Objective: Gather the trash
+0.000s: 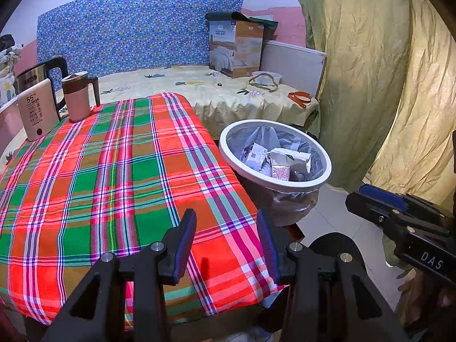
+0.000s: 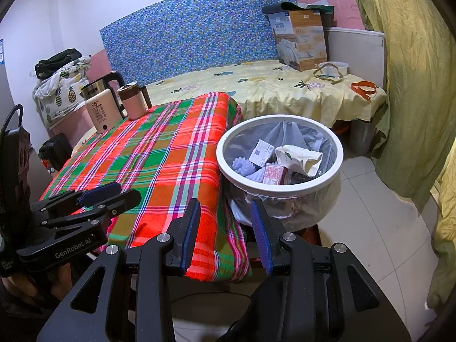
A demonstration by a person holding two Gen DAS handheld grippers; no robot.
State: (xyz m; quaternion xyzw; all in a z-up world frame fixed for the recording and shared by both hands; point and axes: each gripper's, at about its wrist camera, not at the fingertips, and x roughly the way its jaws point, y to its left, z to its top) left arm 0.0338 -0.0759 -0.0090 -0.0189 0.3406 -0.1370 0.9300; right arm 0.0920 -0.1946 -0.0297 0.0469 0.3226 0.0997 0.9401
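A white-rimmed trash bin with a clear liner stands on the floor beside the table's right edge. Inside lie a white carton, a pink carton, a crumpled paper bag and purple spiky balls. My left gripper hovers open over the near right corner of the plaid tablecloth, with nothing between its fingers. My right gripper is open and empty too, over the gap between table and bin.
At the table's far left stand a steel kettle, a white warmer and a pink lidded mug. Behind is a bed carrying a quilt box and straps. A yellow-green curtain hangs on the right above tiled floor.
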